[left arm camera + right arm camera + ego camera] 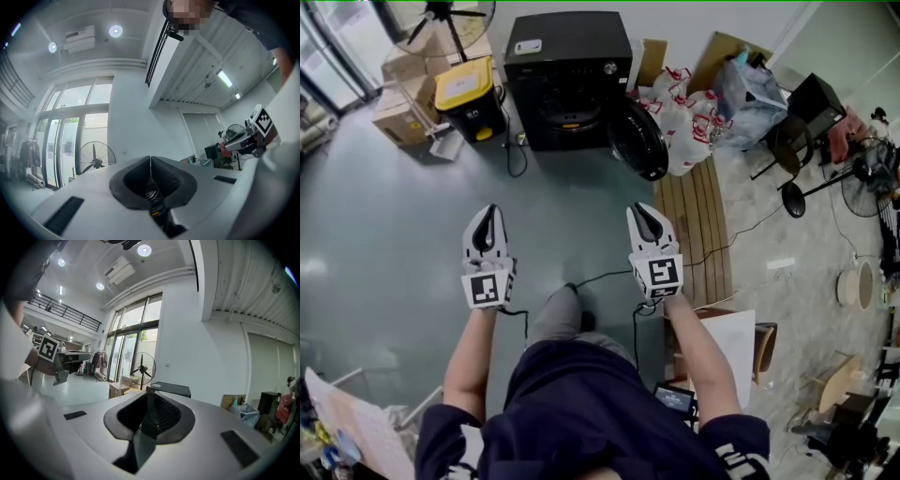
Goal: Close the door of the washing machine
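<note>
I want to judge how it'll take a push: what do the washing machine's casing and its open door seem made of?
Washing machine: black casing with a dull sheen, likely painted metal or plastic. Door: round, glossy black with bright reflections along its rim, probably plastic around a glass or plastic window; too small to tell which.

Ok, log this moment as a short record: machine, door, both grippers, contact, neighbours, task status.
machine: black front-loading washing machine, by the far wall
door: round dark door, swung open towards the right of the head view
left gripper: shut, empty
right gripper: jaws slightly apart, nothing between them
contact: neither gripper touches the door; both are well short of the machine
neighbours: black bin with yellow lid on the left, white plastic bags with red print on the right
task status: door not yet closed
</note>
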Available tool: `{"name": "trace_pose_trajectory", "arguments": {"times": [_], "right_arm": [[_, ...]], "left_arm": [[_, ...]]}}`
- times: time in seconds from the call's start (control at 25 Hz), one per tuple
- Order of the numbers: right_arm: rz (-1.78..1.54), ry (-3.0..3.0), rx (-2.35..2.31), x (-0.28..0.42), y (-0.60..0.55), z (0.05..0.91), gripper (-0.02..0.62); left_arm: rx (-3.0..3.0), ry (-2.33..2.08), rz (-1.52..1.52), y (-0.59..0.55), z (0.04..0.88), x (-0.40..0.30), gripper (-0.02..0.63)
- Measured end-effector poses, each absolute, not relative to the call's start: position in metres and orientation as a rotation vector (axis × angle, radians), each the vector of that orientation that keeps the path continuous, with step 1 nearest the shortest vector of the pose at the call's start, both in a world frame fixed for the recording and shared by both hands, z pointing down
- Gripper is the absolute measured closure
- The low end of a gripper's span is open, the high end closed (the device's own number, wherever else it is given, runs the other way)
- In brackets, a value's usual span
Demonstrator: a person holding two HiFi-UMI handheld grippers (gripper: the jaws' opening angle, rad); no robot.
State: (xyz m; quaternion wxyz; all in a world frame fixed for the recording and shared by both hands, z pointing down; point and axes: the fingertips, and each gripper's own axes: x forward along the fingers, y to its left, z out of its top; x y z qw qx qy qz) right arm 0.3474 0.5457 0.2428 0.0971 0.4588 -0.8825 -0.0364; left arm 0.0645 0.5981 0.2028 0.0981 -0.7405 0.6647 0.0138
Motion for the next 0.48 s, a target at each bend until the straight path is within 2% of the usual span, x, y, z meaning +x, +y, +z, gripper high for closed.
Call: {"name": "trace_pose_trajectory", "arguments": {"times": [0.48], "right_arm": [[-0.075,-2.535,1.472,0.363,0.476,0.275,0.534]], "left_arm": [[-2.213,1.95,0.067,0.513,0.224,0.039,0.578]]}}
